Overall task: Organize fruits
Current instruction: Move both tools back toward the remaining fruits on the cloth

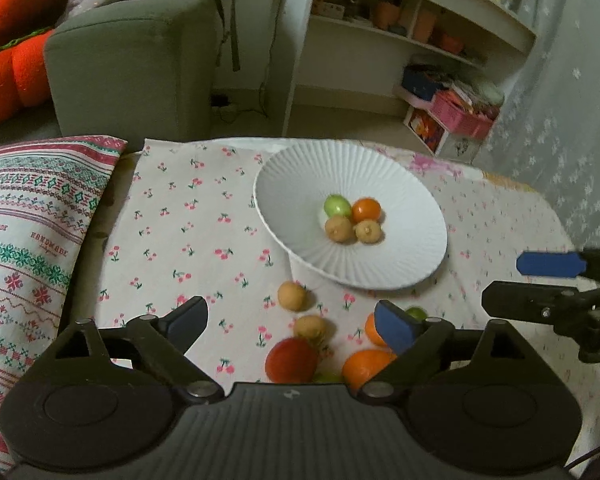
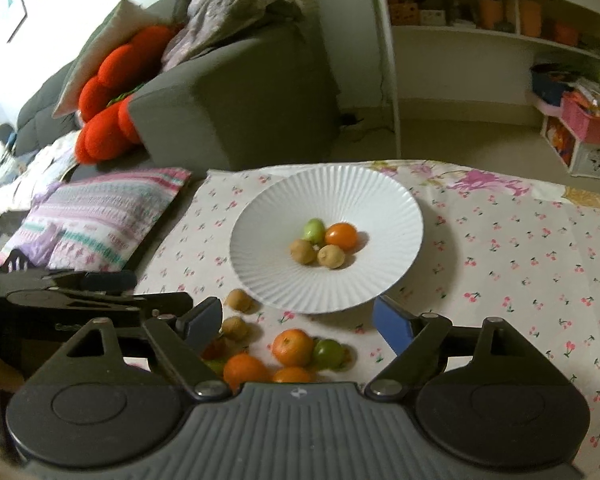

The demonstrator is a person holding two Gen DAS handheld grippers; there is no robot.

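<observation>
A white ribbed bowl (image 1: 360,268) (image 2: 328,280) stands on the cherry-print cloth (image 1: 188,216). It holds a green fruit (image 1: 337,205), a small orange (image 1: 366,209) and two brown fruits (image 1: 339,229). Loose fruit lies on the cloth in front of it: two brown ones (image 1: 292,296), a red one (image 1: 292,360), oranges (image 2: 293,347) and a green one (image 2: 328,354). My left gripper (image 1: 292,320) hangs open above these loose fruits, nothing between its pads. My right gripper (image 2: 298,322) is open too, above the oranges, and shows at the right of the left wrist view (image 1: 536,284).
A patterned pillow (image 1: 32,220) lies left of the cloth. Behind the table stand a grey sofa (image 1: 132,64) with red cushions (image 1: 8,76) and a white shelf unit (image 1: 400,32) with a pink basket (image 1: 460,116) on the floor.
</observation>
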